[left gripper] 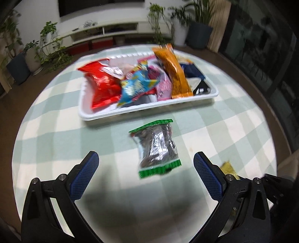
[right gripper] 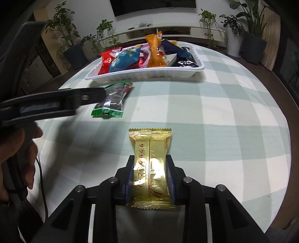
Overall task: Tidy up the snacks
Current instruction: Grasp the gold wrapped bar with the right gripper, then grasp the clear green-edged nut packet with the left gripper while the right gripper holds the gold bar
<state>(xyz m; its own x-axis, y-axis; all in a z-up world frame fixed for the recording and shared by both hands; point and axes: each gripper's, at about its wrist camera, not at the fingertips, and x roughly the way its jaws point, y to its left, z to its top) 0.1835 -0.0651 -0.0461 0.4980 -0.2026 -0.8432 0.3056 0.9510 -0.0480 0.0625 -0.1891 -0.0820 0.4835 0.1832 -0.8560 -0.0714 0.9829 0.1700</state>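
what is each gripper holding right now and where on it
The right gripper is shut on the gold packet, clamped across its middle. The left gripper is open and empty, above the green-edged packet.

Round worktop [right gripper: 224, 112] under a checked cloth of pale green and cream squares, brown rim showing at the right edge. Beyond it, long low white cabinet [right gripper: 168, 31] against the far wall, open shelves in its front, a few small things on top too blurred to name. Dark screen [right gripper: 153, 5] on the wall above. Potted plants either side: leafy trailing ones in dark pots at the left [right gripper: 74, 54], taller ones in a white pot [right gripper: 233, 44] and a dark pot [right gripper: 256, 48] at the right. Pale curtain [left gripper: 218, 28] beside dark window glass [left gripper: 261, 56] at the far right.
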